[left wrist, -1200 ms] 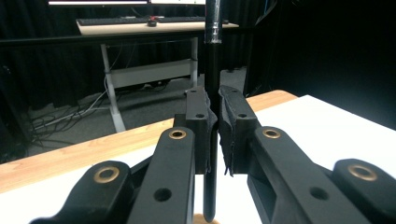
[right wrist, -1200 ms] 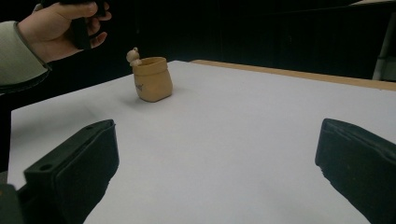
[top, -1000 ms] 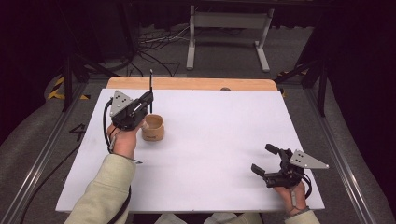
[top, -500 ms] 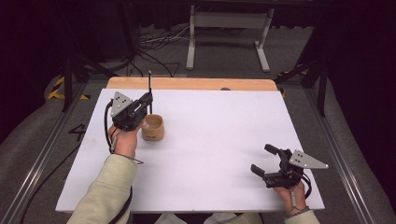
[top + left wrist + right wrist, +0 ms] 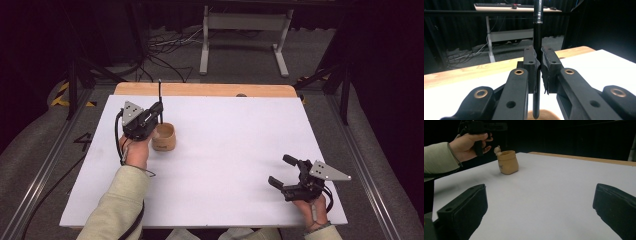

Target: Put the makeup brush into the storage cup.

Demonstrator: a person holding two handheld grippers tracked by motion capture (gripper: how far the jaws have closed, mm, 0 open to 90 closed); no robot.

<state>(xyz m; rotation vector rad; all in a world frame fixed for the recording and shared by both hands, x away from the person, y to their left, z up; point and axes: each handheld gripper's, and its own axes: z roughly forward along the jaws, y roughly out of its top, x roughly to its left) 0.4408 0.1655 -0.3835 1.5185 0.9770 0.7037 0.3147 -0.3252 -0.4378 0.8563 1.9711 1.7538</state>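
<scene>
High view: one white rectangular table top (image 5: 225,150) with a light wooden strip along its far edge carries a single small tan wooden cup (image 5: 163,137), standing upright in the left half, toward the far side. Two grippers are over the table. The left gripper (image 5: 159,111), held by the person's left hand (image 5: 135,151), sits just beside the cup on its left, its jaws clamped on one slim black rod (image 5: 160,97) that stands upright. In the left gripper view the rod (image 5: 537,62) runs straight up between the two padded jaws, a silver section at its top and its rounded lower end just above the cup's rim (image 5: 544,115). The right gripper (image 5: 284,171) rests near the table's near right corner, well apart from the cup, jaws spread wide with nothing between them.
</scene>
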